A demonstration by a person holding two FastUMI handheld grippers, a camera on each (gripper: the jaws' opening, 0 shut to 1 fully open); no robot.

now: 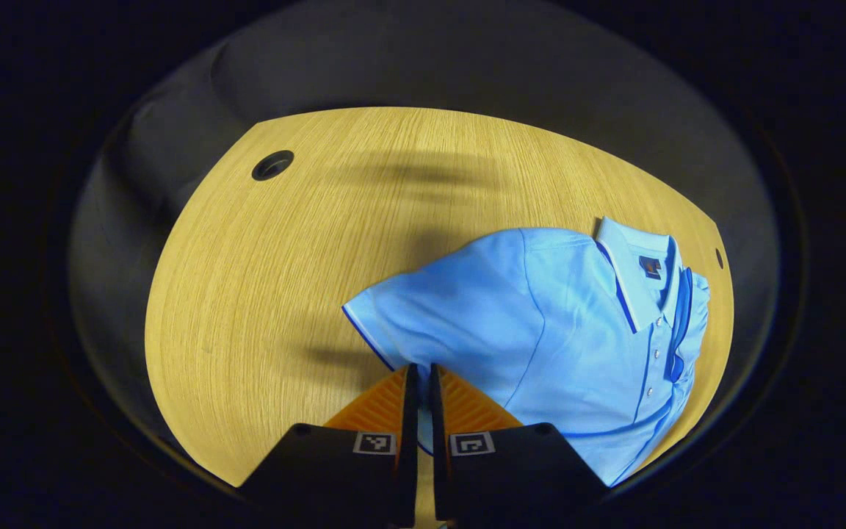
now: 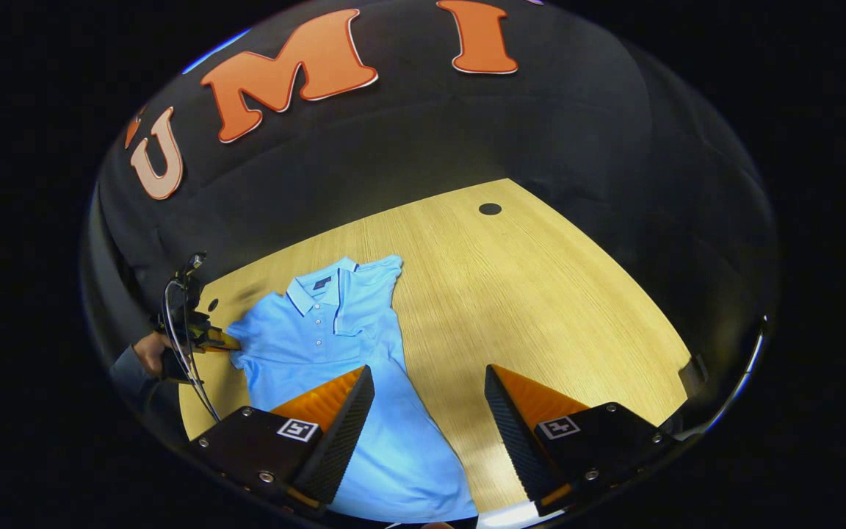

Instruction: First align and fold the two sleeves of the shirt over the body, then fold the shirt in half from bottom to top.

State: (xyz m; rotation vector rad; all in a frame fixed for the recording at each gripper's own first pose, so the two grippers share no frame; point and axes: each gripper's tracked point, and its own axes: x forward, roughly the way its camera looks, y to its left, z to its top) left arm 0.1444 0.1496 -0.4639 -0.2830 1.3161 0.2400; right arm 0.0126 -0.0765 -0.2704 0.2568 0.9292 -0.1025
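Note:
A light blue polo shirt [image 1: 540, 330] lies face up on the wooden table [image 1: 283, 257], its collar [image 1: 640, 272] at the right in the left gripper view. My left gripper [image 1: 419, 371] is shut on the hem of the near sleeve [image 1: 393, 323], with a strip of blue cloth showing between its fingers. The far sleeve [image 1: 691, 316] lies bunched over the body beside the placket. In the right gripper view the shirt [image 2: 320, 345] stretches from the collar [image 2: 316, 286] down toward me. My right gripper [image 2: 429, 371] stands open above the shirt's lower right edge. The left gripper [image 2: 203, 338] holds the sleeve at the left.
A hand and sleeve [image 2: 147, 351] hold the left gripper at the table's left edge. The table [image 2: 540, 294] has a round cable hole [image 2: 490, 209] at the far right and another [image 1: 272, 164] in the left gripper view. The booth's dark cloth wall surrounds the table.

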